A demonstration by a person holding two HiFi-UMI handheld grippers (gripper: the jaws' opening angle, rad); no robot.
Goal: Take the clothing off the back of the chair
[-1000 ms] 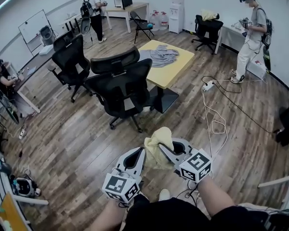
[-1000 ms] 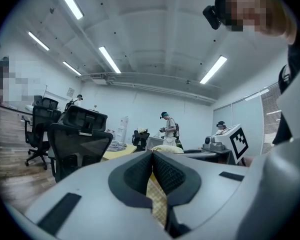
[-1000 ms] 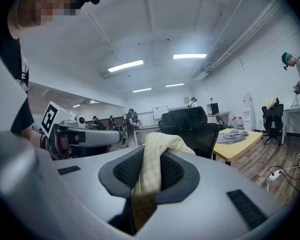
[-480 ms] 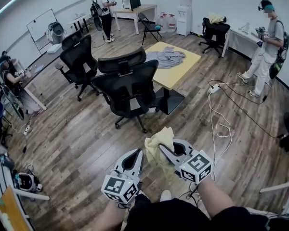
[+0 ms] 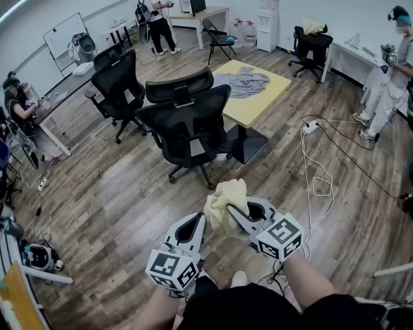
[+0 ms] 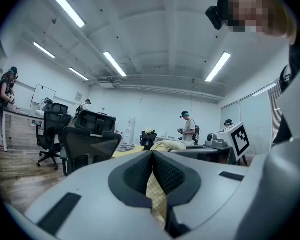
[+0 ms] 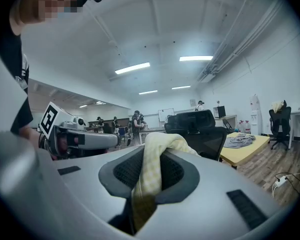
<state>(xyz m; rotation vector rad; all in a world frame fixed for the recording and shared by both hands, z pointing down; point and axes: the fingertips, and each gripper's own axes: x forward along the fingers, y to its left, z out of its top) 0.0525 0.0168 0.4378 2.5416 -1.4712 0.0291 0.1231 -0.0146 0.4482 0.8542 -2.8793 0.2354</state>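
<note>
Left tool [image 5: 201, 218] and right tool [image 5: 233, 213] sit close together just in front of the person, both pointing roughly level. The right tool is clamped on a bunched fold of the yellow garment [image 5: 226, 194], which humps over its jaws. The left tool is closed too, pinching a thin strip of the same garment between its pads. The garment hangs between the two tools over the wood floor [image 5: 110, 205], well clear of any chair. The nearest black chair [image 5: 186, 126] stands further out with a bare back, so the take-off step looks done and this is the carry phase. Beyond the chair is the yellow bench [image 5: 258, 105] with a gray garment [image 5: 244, 81] lying on it. The likely next move is to walk the garment over and lay it on the bench, which needs both grips kept tight and the loose end kept off the floor. Watch the white cable [image 5: 316, 177] on the floor to the right.
</note>
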